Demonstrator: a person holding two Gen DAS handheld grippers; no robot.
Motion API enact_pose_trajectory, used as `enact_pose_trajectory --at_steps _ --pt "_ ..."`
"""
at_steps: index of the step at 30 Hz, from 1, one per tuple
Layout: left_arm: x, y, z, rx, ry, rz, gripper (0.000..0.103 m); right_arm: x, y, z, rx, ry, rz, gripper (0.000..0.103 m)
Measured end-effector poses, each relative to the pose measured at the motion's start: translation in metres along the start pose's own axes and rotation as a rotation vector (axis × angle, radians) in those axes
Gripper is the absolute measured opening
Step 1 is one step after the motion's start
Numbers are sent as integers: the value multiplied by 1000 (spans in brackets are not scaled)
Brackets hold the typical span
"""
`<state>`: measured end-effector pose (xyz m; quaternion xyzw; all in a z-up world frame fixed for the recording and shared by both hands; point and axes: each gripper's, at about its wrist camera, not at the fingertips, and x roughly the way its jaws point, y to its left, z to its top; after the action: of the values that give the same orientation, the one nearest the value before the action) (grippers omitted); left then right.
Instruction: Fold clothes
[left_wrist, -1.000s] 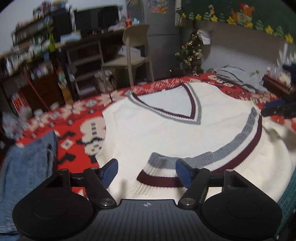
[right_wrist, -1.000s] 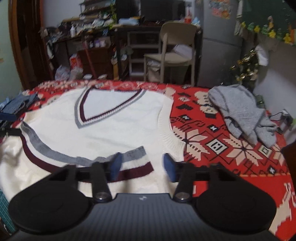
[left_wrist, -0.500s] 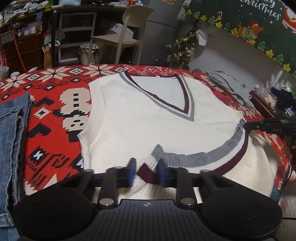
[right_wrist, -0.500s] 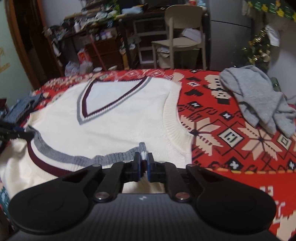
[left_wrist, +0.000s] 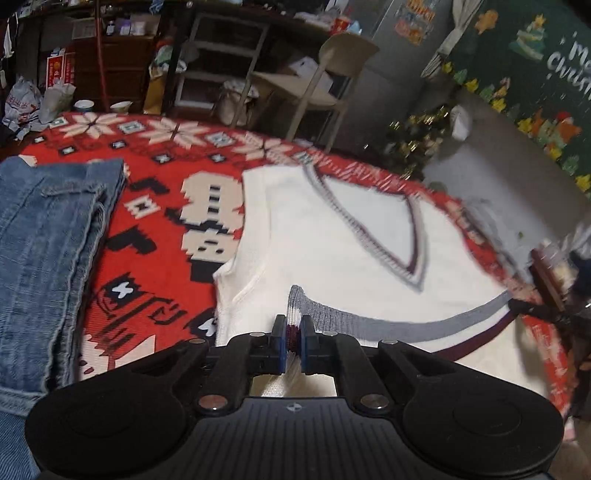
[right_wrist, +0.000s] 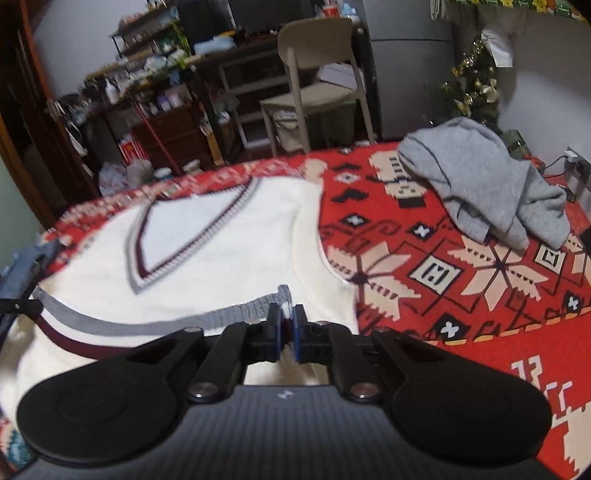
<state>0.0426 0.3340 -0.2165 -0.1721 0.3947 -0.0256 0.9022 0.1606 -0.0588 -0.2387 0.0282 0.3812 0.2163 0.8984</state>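
Observation:
A cream V-neck knit vest (left_wrist: 332, 243) (right_wrist: 221, 251) with grey and maroon trim lies on the red patterned cover, its striped hem folded up over the body. My left gripper (left_wrist: 293, 330) is shut on the hem's left corner, where the grey and maroon band (left_wrist: 295, 314) stands up between the pads. My right gripper (right_wrist: 285, 325) is shut on the hem's right corner (right_wrist: 282, 295). The grey hem band (right_wrist: 147, 325) stretches between the two grippers. The other gripper shows at each view's edge, dark and blurred.
Folded blue jeans (left_wrist: 40, 258) lie left of the vest. A crumpled grey garment (right_wrist: 476, 184) lies on the cover (right_wrist: 461, 280) to the right. Beyond the bed stand a beige chair (right_wrist: 317, 85), cluttered shelves (right_wrist: 155, 92) and a small Christmas tree (right_wrist: 472, 85).
Both grippers went from open around the hem corners to shut on them. They have since carried the hem forward over the vest body, toward the neckline.

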Motion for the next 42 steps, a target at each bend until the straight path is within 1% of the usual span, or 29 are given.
enact_pose_trajectory --at_steps 2,6,9,11,12,13,14,15,16,17,18,19,20,21,22,23,25,27,29,32,33,34,35,37,39,42 --pt "-1 1 1 -23 -9 -6 6 3 -3 -1 25 -3 -14 6" --pt "-16 0 8 -34 -62 -28 7 -9 -1 0 51 -43 -23 6" --pt "-5 1 11 -33 -36 -12 7 1 -6 -4 76 -17 -32 6" --pt "9 2 8 -18 4 13 7 9 -9 -7 96 4 -32 7" --pt "11 2 6 -13 5 19 8 12 -9 -9 94 4 -38 8" --pt "11 3 5 -9 0 22 11 14 -9 -10 92 4 -45 8" --pt "9 2 5 -4 -7 39 18 14 -8 -10 87 1 -54 10" --pt "6 1 5 0 -19 73 31 13 -7 -9 82 1 -61 19" --pt "1 0 5 0 -34 105 36 11 -7 -9 78 -2 -67 26" --pt "-5 1 5 -4 -48 113 38 8 -7 -9 76 -7 -69 29" --pt "-11 3 4 -15 -56 105 39 4 -7 -9 74 -11 -70 32" --pt "-18 5 4 -28 -63 95 41 -1 -8 -10 75 -14 -74 33" --pt "-26 7 2 -36 -70 93 46 -7 -9 -11 76 -17 -78 34" --pt "-33 8 0 -36 -75 101 50 -13 -9 -12 78 -19 -82 37" --pt "-39 10 -3 -34 -70 113 52 -20 -10 -16 83 -16 -82 40" --pt "-45 12 -7 -33 -63 126 54 -26 -10 -19 87 -13 -82 40" --pt "-57 16 -15 -40 -46 139 54 -40 -11 -26 96 -7 -82 40" --pt "-65 22 -27 -74 -18 118 54 -54 -12 -35 116 -2 -81 42" --pt "-71 25 -39 -108 10 96 55 -66 -14 -45 138 -2 -81 45" --pt "-76 27 -56 -150 48 73 55 -80 -18 -55 166 -7 -88 52" --pt "-78 28 -62 -164 61 66 55 -83 -19 -57 178 -8 -86 56" --pt "-79 26 -67 -166 71 60 55 -86 -21 -60 189 -10 -84 60" --pt "-80 24 -72 -166 79 54 55 -89 -22 -62 201 -12 -83 61" --pt "-81 19 -77 -164 83 54 53 -94 -24 -66 224 -16 -80 63" --pt "-82 18 -81 -187 81 30 51 -100 -27 -70 247 -20 -77 64" --pt "-83 20 -84 -216 85 -9 51 -108 -31 -77 281 -26 -72 70"
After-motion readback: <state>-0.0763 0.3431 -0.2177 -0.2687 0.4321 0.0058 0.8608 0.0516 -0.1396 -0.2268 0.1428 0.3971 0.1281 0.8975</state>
